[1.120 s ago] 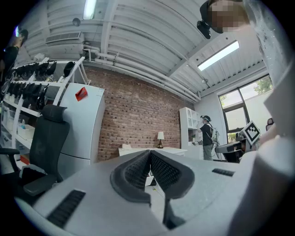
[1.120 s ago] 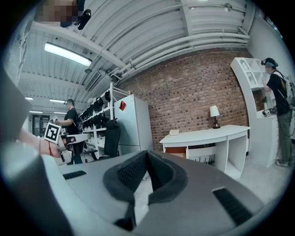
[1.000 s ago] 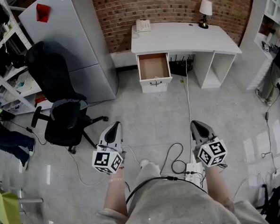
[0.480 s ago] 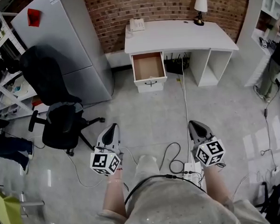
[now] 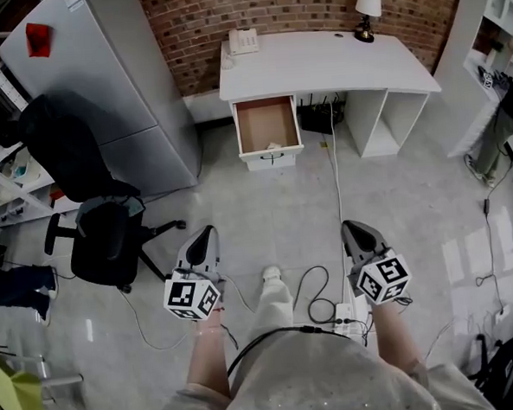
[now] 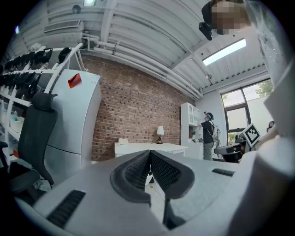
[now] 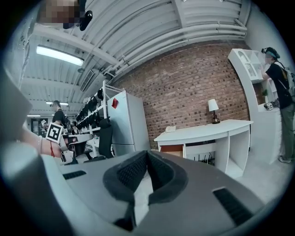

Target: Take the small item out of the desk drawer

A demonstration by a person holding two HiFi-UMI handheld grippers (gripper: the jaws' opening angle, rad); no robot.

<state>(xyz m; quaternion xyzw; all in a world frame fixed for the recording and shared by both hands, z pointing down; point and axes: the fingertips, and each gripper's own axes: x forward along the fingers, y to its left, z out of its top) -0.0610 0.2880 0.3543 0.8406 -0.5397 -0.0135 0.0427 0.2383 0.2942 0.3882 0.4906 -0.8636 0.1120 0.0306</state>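
A white desk [image 5: 326, 61] stands against the brick wall at the far side of the room. Its left drawer [image 5: 267, 125] is pulled open, and a small pale item [image 5: 273, 145] lies at the drawer's front. Both grippers are held over the floor, well short of the desk. My left gripper [image 5: 206, 234] is shut, its pads meeting with nothing between them [image 6: 150, 154]. My right gripper [image 5: 353, 227] is shut and empty too [image 7: 147, 155]. The desk [image 7: 203, 129] and its drawer show far ahead in the right gripper view.
A black office chair [image 5: 96, 209] and a grey cabinet [image 5: 111, 87] stand at the left. A phone [image 5: 244, 41] and a lamp [image 5: 367, 9] sit on the desk. Cables and a power strip [image 5: 345, 311] lie on the floor by my feet. A person [image 7: 281, 92] stands at white shelves, right.
The desk and open drawer have shifted left and grown slightly larger in the head view as I walk toward them. Both grippers keep their places in the frame and stay shut.
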